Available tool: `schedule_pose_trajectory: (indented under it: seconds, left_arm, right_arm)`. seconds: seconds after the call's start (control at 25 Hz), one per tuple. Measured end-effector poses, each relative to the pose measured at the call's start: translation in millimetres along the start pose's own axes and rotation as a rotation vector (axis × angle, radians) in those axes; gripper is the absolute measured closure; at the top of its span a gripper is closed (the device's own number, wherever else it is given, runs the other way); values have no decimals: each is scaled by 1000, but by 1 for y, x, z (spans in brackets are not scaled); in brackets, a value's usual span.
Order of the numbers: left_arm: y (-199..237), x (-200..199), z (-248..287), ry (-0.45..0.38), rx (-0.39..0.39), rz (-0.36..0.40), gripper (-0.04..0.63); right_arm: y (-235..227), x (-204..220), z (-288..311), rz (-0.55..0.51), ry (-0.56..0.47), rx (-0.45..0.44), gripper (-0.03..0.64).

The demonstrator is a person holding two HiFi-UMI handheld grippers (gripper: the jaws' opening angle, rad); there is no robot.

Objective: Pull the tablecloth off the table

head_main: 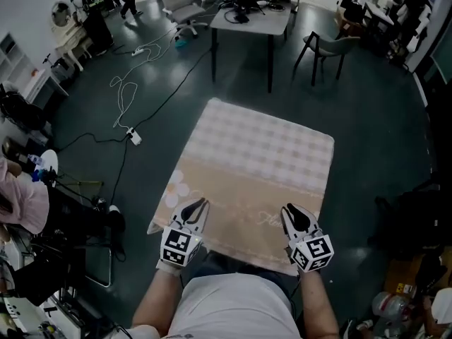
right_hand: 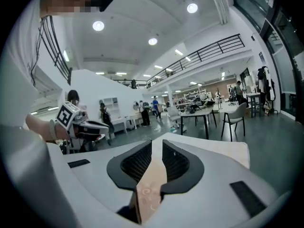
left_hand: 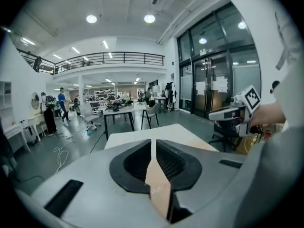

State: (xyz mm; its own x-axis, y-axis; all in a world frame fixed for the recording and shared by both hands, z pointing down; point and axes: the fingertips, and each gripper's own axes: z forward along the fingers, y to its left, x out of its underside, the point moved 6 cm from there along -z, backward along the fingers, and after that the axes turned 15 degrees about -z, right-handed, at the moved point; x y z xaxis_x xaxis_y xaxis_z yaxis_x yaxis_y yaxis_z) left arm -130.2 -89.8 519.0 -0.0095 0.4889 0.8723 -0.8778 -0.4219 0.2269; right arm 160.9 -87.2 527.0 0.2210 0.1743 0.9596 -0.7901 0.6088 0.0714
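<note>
Beige checked cloth tablecloth (head_main: 258, 157), spread flat over the hidden surface, near hem pinched at two spots by left gripper (head_main: 200, 202) and right gripper (head_main: 289, 208), fingers (left_hand: 135, 163) clamped on fabric, the pair well apart, likely for an even pull toward the person.

We find the head view steeply above the tablecloth (head_main: 254, 161); both gripper views, close behind their jaws, face across that same tablecloth.
</note>
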Motion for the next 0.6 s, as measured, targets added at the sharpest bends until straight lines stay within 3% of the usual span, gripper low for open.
schedule_pose_trajectory:
  seconds: [0.08,0.2,0.32,0.6]
  left_arm:
    - [19,10,18,61,2,12,580]
    - [44,24,39,137,16,16,578]
    - [67,38,58,201,20,14,571]
    - [118,92,107,387,-8,48,452]
  right_arm:
    - [-4,15,13,-1,69,5,574]
    - [-5,40,30,25,179,0,486]
    - [-10,66,43,50,294,22,454]
    - [-27,146,54,74,607,80,399]
